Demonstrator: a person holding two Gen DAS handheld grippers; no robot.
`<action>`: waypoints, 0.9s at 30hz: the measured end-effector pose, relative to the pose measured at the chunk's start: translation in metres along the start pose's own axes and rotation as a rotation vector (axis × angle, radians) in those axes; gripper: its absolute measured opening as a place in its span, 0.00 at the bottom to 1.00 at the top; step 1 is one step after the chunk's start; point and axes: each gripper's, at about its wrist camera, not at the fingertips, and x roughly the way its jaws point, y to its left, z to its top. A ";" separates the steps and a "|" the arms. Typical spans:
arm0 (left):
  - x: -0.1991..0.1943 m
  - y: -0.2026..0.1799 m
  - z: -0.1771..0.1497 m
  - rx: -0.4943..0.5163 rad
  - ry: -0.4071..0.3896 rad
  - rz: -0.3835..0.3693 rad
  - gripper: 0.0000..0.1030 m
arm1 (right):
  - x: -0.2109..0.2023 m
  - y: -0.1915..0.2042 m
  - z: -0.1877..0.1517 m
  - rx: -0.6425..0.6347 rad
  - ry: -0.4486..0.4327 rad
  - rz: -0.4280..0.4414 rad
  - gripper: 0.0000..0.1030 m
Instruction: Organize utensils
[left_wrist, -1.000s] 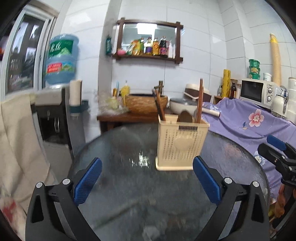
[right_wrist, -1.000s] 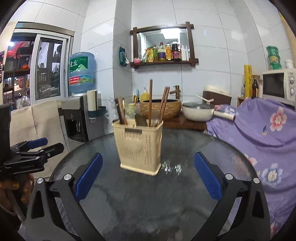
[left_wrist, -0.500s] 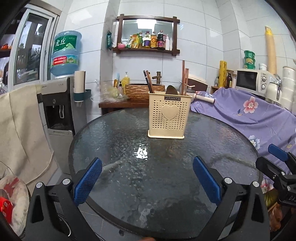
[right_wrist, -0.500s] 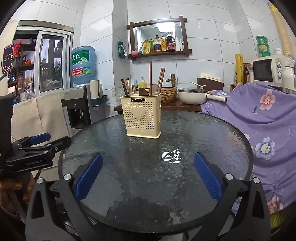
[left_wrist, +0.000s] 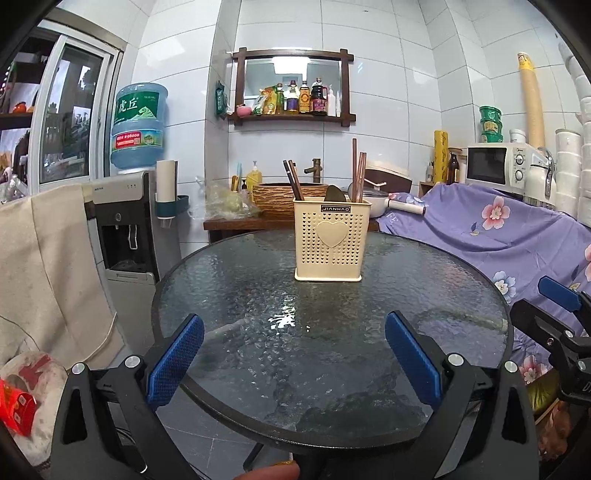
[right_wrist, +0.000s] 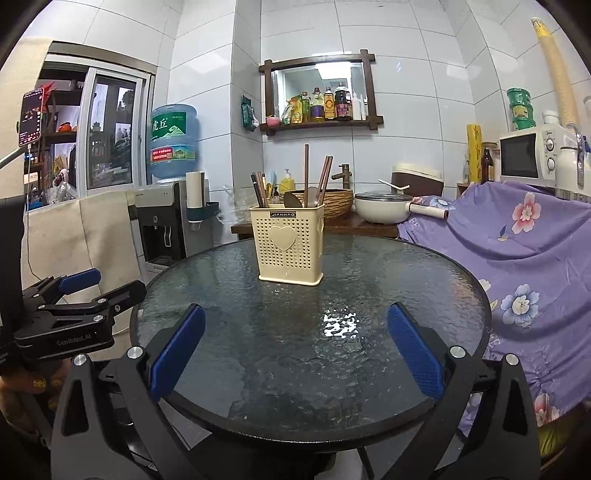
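Observation:
A cream perforated utensil holder (left_wrist: 328, 240) with a heart on its front stands upright on the far half of a round dark glass table (left_wrist: 258, 354). It holds several brown chopsticks (left_wrist: 355, 170) and a dark spoon (left_wrist: 334, 192). It also shows in the right wrist view (right_wrist: 286, 243). My left gripper (left_wrist: 293, 360) is open and empty, held back over the table's near edge. My right gripper (right_wrist: 295, 356) is open and empty, also at the near edge. Each gripper shows at the side of the other's view.
A water dispenser (left_wrist: 125, 225) with a blue bottle stands left of the table. A purple floral cloth (left_wrist: 498, 236) covers furniture at the right, with a microwave (left_wrist: 495, 164) behind. A wooden counter with a basket (left_wrist: 275, 197) and a pot stands behind the table.
Both grippers have pulled back from the holder toward the table's near edge, so the holder looks smaller and farther. The holder has not moved. Both grippers stay open.

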 end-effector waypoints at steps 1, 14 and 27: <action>0.000 0.000 0.000 -0.001 0.000 -0.001 0.94 | 0.001 0.001 0.001 -0.001 0.000 0.001 0.94; -0.003 -0.001 -0.003 0.011 0.012 -0.001 0.94 | 0.000 0.002 0.000 0.000 0.004 0.010 0.94; -0.005 -0.002 -0.001 0.012 0.008 -0.006 0.94 | 0.000 0.000 0.002 -0.002 0.001 0.009 0.94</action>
